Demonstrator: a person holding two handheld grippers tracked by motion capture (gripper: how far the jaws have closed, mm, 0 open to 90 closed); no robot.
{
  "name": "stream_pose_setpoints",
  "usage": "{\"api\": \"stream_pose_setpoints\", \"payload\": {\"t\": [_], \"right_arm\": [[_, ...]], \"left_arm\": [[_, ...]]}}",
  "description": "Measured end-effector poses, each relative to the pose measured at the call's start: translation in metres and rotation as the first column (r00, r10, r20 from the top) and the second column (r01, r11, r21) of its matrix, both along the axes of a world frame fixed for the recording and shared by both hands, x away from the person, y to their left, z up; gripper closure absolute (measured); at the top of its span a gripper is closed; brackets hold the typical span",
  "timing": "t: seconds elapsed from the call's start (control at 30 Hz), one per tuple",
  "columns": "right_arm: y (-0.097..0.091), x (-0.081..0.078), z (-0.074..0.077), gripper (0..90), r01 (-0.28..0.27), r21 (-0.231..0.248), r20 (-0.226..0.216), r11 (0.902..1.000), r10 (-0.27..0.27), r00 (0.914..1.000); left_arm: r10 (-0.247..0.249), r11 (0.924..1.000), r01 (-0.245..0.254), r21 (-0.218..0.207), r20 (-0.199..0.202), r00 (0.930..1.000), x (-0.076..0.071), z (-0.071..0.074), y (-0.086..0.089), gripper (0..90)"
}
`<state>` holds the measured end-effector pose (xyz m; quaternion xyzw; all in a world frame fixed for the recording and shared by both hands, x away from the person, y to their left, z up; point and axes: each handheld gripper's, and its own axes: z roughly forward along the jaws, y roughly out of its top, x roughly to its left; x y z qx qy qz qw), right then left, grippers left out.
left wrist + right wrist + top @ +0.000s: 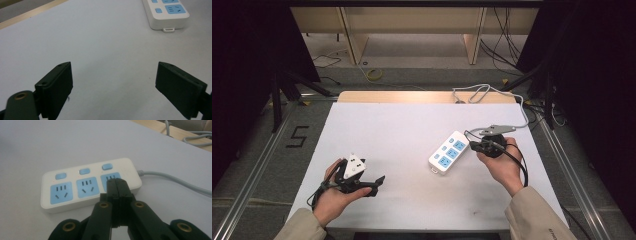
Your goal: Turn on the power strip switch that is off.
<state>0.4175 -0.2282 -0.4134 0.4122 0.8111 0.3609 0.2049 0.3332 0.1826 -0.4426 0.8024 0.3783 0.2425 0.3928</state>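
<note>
Two grippers: one in each hand, both low over the white bench (402,130).
Left gripper (374,186): sits near the front left of the bench, fingers (56,85) spread wide with nothing but bare bench between them.
Power strip from the left gripper view: off up and to the right, well apart from those fingers, only its near end with the little hang tab in frame.
Power strip (450,151): lies flat right of the bench's middle, angled, cable end pointing to the far right.
Look of it: white rounded body, three light-blue sockets in a row, a small blue button next to each one.
Cable (492,92): grey, runs off the strip's far end and loops over the bench's back edge.
Right gripper (472,145): fingers (117,187) pressed flat together, holding nothing.
Tips vs strip: in the right gripper view the closed tips are over the socket nearest the cable end; can't tell if they actually touch it or just hover.
</note>
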Motion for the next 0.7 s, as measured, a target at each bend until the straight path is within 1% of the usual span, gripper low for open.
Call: {"api": "stream_pose_setpoints", "payload": {"t": [0.7], "right_arm": [[0.005,0.011,-0.001,90.0,0.001,-0.006,-0.015,1.0,-0.001,0.9999]], "left_arm": [[-0.003,1.0,0.003,-0.004,-0.002,1.0,0.0,0.0,0.0,14.2]]}}
